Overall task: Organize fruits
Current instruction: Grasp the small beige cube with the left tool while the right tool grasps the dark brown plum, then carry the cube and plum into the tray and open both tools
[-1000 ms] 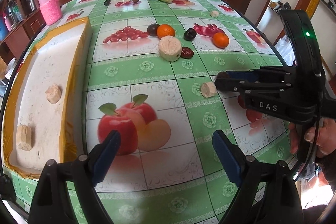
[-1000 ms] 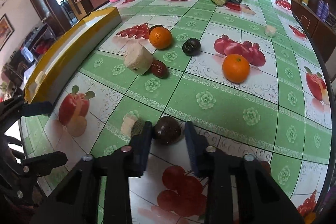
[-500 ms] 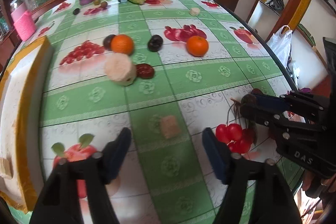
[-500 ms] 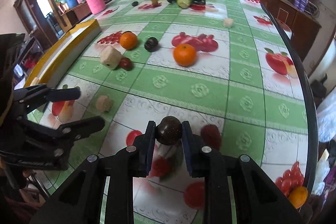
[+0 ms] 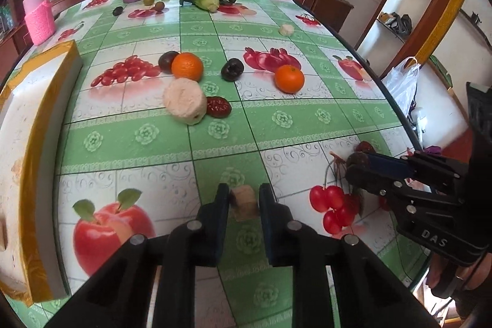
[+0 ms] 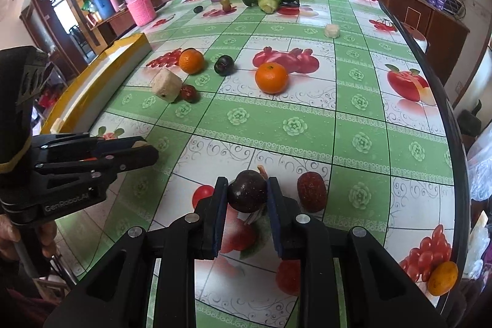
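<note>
Nearest, the left gripper [image 5: 244, 202] is closed on a small tan chunk [image 5: 244, 203] that seems to touch the bench [image 5: 276, 119], while the right gripper [image 6: 247, 195] clamps a dark plum [image 6: 247, 194] near the bench's right edge, a red date [image 6: 311, 191] just beside it. Farther toward mid-bench lie two oranges [image 6: 271, 77], another dark plum [image 6: 224, 65] and a pale cylinder [image 5: 184, 101], with a yellow-rimmed tray [image 5: 43, 100] along the left edge.

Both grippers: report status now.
Left gripper shut on small tan chunk. Right gripper shut on dark plum. Red date sits just right of it. Tray to the left.
</note>
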